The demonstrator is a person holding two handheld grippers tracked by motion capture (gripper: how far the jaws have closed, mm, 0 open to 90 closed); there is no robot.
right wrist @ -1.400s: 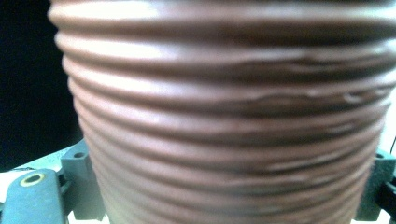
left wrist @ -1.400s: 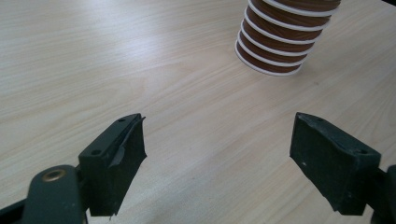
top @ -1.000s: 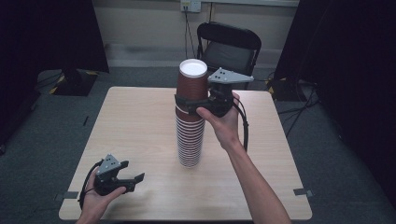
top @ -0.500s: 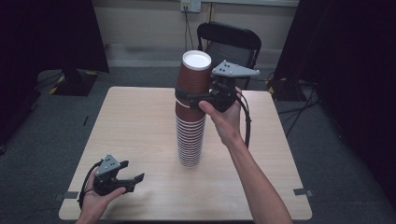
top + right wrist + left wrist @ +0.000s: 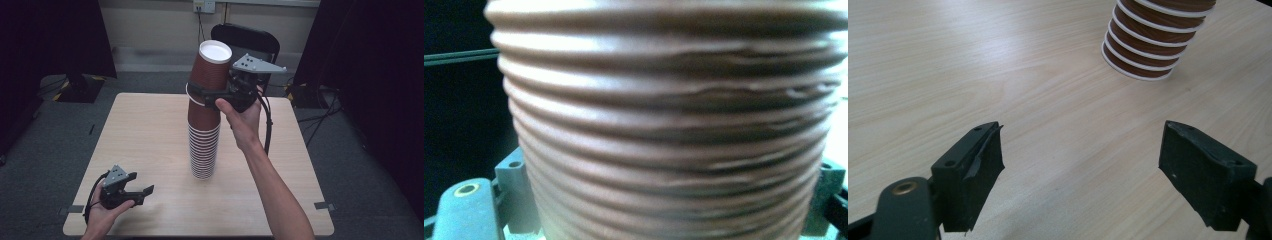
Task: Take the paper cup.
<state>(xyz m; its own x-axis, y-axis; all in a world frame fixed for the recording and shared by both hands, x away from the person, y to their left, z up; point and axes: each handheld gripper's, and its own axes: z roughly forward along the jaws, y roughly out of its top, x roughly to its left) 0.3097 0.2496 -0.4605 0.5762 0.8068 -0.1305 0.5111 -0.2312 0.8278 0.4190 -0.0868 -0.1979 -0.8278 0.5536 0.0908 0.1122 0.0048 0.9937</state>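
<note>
a: high view first. what am i looking at?

b: my right gripper point(image 5: 200, 96) is clamped around the top cup point(image 5: 210, 70), jaws on either side of its ribbed wall just above its white rim. the cup tilts a little toward the far right, mouth-side down, white base up. i grip it low because that rim is where it parts from the next one, i think.

a: and the rest of them?

b: the stack of cups point(image 5: 203, 145) stands upside down near the middle of the table point(image 5: 145, 130), rims nested like a coil. the held cup sits right above the stack; whether its rim is clear of the one beneath i cannot tell, the jaws cover that seam.

a: anything from the right gripper view?

b: brown ridges, blurred, very close, with a jaw block at each lower corner pressed beside the wall. that fits a firm hold across the cup's width.

a: your other hand?

b: the left gripper point(image 5: 141, 192) rests in my palm at the near left corner of the table, well apart from the stack. its jaws are spread wide over bare wood, holding nothing. from the left gripper view the stack's base point(image 5: 1148, 47) sits ahead and to the right. i judge it waits there to stay out of the way, or to steady the stack if it sways.
</note>
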